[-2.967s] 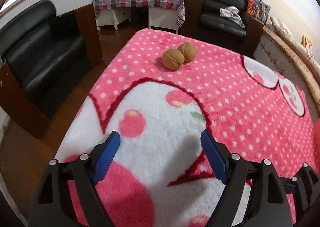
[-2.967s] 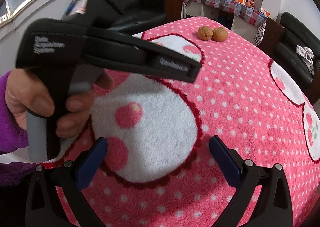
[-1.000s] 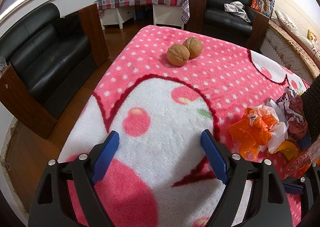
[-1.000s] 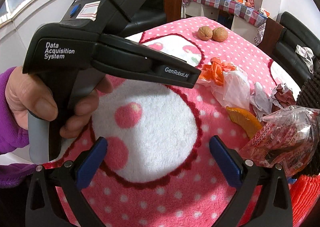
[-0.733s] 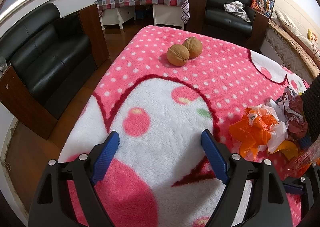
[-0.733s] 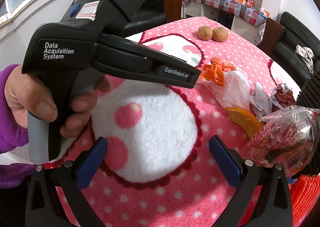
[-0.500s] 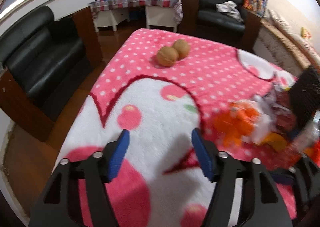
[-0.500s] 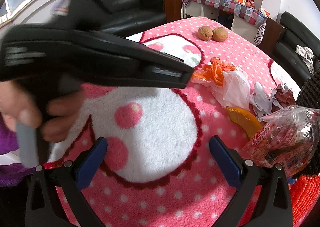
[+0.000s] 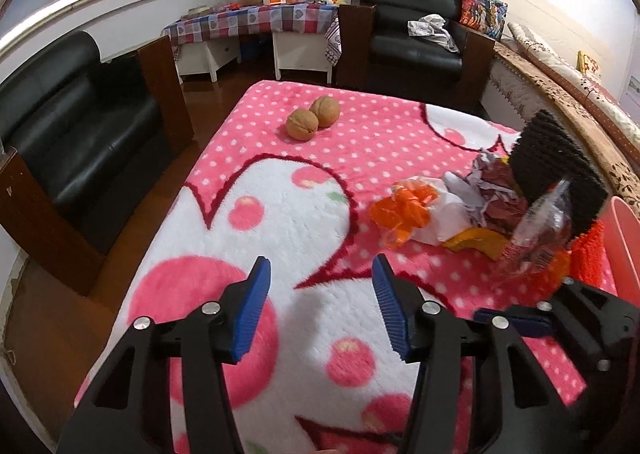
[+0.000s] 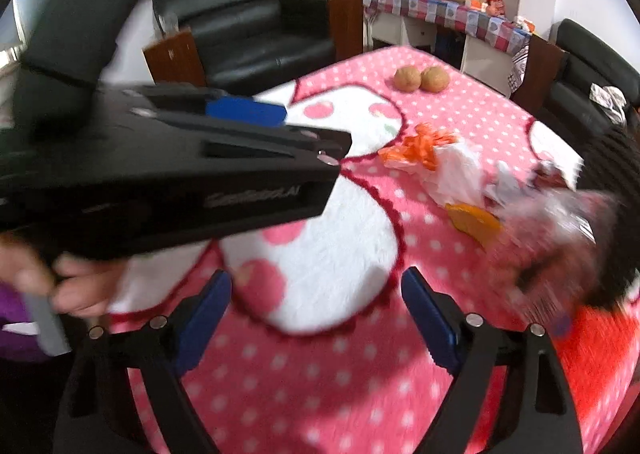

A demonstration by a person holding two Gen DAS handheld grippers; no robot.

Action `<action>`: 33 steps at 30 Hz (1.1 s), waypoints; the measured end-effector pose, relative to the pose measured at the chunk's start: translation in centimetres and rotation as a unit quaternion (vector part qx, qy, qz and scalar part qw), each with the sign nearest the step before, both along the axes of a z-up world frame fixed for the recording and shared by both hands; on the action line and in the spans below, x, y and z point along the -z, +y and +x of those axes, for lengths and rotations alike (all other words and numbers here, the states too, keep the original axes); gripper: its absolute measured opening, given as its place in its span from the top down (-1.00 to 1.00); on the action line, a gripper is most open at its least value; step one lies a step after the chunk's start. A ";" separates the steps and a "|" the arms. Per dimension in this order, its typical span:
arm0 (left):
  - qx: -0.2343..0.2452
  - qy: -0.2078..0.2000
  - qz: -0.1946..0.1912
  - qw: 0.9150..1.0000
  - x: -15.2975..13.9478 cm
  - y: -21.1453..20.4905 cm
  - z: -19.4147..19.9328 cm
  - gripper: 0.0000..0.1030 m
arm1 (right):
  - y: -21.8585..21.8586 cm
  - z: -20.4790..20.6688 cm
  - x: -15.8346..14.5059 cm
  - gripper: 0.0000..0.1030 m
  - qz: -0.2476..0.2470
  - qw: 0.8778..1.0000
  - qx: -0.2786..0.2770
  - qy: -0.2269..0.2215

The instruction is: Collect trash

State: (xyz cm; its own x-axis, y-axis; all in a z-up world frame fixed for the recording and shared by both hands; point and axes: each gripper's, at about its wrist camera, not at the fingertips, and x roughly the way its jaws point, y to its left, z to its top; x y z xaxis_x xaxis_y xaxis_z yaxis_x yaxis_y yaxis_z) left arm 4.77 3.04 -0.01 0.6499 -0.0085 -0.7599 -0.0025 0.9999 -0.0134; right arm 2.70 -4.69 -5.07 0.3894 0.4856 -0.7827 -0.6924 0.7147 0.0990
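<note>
A trash pile lies on the pink dotted blanket. It holds orange plastic, a white bag, crumpled paper, an orange peel and a clear snack wrapper. My left gripper hovers left of the pile and short of it. Its jaws are closing with nothing between them. My right gripper hovers over the blanket near the pile's front. Its jaws are also closing on nothing. The left gripper's black body fills the left of the right wrist view.
A black ribbed basket stands behind the pile, with a pink container and an orange-red cloth at the right. Two walnuts sit at the far end. Black sofas and a cluttered table surround the blanket.
The trash pile and basket appeared since the oldest frame. The left gripper rose and swung toward the pile while its jaws narrowed. The right gripper's jaws narrowed a little.
</note>
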 end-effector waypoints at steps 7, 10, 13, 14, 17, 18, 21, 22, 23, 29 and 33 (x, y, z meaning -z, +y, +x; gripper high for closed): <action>0.021 -0.010 -0.010 1.000 -0.7 -1.6 -1.8 -0.03 | -6.1 -5.3 -4.0 -0.65 0.054 0.995 0.072 -0.051; 0.030 -0.014 -0.018 0.999 -0.8 -2.6 -2.4 -0.03 | -9.3 -6.1 -4.9 -0.65 0.075 0.977 0.177 -0.087; 0.036 -0.015 -0.017 0.999 -0.9 -3.5 -3.1 -0.01 | -11.2 -6.2 -4.8 -0.64 0.086 0.961 0.244 -0.092; 0.040 -0.017 -0.018 0.999 -0.9 -3.8 -3.3 -0.01 | -11.9 -6.3 -4.7 -0.64 0.087 0.958 0.256 -0.093; 0.041 -0.020 -0.014 0.999 -1.0 -4.2 -3.8 -0.01 | -12.5 -6.6 -4.3 -0.63 0.083 0.950 0.286 -0.096; 0.040 -0.020 -0.014 0.999 -1.0 -4.3 -3.9 -0.01 | -12.5 -6.7 -4.1 -0.63 0.080 0.948 0.292 -0.097; 0.042 -0.019 -0.018 0.999 -1.0 -4.6 -4.2 -0.01 | -13.2 -7.5 -4.1 -0.63 0.075 0.943 0.307 -0.102; 0.042 -0.019 -0.018 0.999 -1.1 -4.6 -4.3 -0.01 | -13.7 -7.7 -4.2 -0.63 0.076 0.942 0.310 -0.105; 0.042 -0.019 -0.019 0.999 -1.1 -4.7 -4.4 -0.01 | -13.8 -7.7 -4.2 -0.63 0.075 0.940 0.314 -0.108; 0.044 -0.025 -0.017 0.999 -1.4 -5.1 -4.7 -0.01 | -14.4 -8.4 -4.7 -0.62 0.073 0.932 0.331 -0.128; 0.045 -0.028 -0.016 0.998 -1.5 -5.3 -4.7 -0.01 | -14.6 -8.5 -4.8 -0.60 0.075 0.929 0.338 -0.131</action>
State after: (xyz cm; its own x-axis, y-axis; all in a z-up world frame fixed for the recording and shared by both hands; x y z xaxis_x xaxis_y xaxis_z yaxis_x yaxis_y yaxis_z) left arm 0.02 -2.24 1.52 0.6864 -0.0924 -0.7213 0.0888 0.9951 -0.0430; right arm -5.81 -19.26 -0.26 0.8127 0.1569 -0.5611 -0.1045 0.9867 0.1244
